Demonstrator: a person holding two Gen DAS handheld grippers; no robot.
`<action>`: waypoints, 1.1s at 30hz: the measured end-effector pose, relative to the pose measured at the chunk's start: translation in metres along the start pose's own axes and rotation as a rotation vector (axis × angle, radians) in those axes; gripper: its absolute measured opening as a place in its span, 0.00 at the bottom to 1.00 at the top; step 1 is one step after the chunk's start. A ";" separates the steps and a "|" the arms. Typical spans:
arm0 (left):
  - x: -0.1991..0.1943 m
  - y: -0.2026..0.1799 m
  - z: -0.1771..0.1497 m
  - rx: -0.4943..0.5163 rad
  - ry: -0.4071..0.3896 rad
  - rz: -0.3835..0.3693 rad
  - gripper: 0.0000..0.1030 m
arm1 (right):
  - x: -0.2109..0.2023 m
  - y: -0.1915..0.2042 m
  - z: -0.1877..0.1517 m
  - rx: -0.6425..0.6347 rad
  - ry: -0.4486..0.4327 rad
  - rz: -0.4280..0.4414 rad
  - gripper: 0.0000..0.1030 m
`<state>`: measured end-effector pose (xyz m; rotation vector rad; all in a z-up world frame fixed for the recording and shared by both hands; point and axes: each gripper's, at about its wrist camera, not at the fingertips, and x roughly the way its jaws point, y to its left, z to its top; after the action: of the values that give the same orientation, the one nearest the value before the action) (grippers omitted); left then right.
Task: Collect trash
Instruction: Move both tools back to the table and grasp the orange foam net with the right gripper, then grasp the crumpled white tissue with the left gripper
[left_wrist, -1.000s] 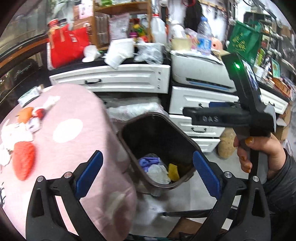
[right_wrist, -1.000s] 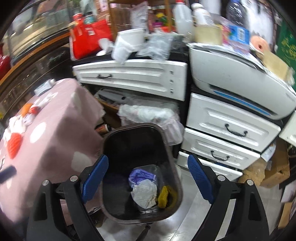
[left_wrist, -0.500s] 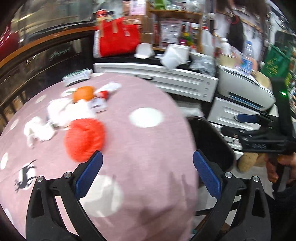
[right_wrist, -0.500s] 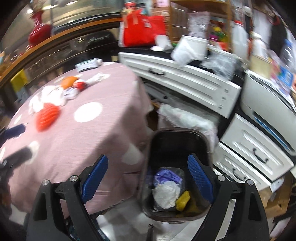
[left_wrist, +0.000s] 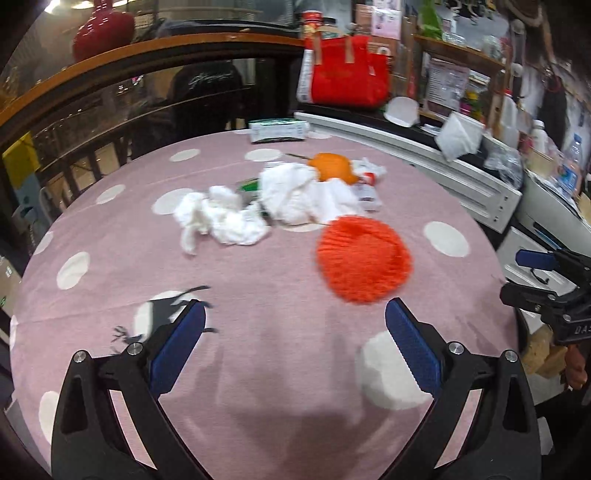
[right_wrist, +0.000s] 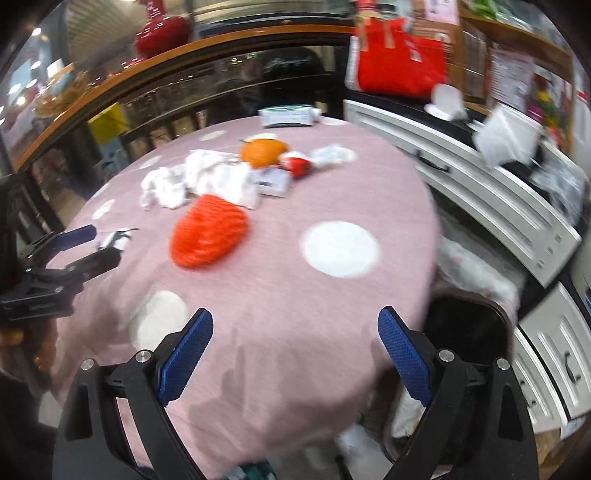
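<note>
On the round table with a pink dotted cloth (left_wrist: 280, 302) (right_wrist: 295, 288) lies a heap of trash: crumpled white tissues (left_wrist: 229, 218) (right_wrist: 207, 181), an orange foam fruit net (left_wrist: 364, 258) (right_wrist: 208, 236), an orange fruit (left_wrist: 332, 168) (right_wrist: 262, 151) and small wrappers (right_wrist: 275, 181). My left gripper (left_wrist: 293, 350) hovers open over the near part of the table, short of the net. My right gripper (right_wrist: 295, 350) is open and empty over the table's near edge. The dark trash bin (right_wrist: 469, 328) stands on the floor at the table's right, partly hidden by the cloth.
White drawer units (right_wrist: 480, 192) (left_wrist: 443, 173) with clutter on top run along the right. A red bag (left_wrist: 349, 72) and a small box (left_wrist: 279, 129) sit at the back. A wooden rail with glass (left_wrist: 110, 74) curves behind the table.
Both grippers have swung left and up from over the trash bin to face the tabletop. The bin has left the left wrist view and slid to the right edge of the right one.
</note>
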<state>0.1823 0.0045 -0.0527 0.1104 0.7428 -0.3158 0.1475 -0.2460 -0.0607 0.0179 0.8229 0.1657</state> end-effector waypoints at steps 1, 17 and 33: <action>0.000 0.007 0.001 -0.011 0.004 0.016 0.94 | 0.004 0.007 0.004 -0.013 0.003 0.009 0.87; 0.032 0.086 0.011 -0.047 0.055 0.154 0.94 | 0.072 0.067 0.050 -0.048 0.095 0.128 0.87; 0.091 0.084 0.062 -0.011 0.083 0.125 0.84 | 0.080 0.064 0.055 -0.047 0.064 0.113 0.26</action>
<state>0.3124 0.0493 -0.0702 0.1593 0.8162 -0.1891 0.2319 -0.1682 -0.0767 0.0151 0.8819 0.2937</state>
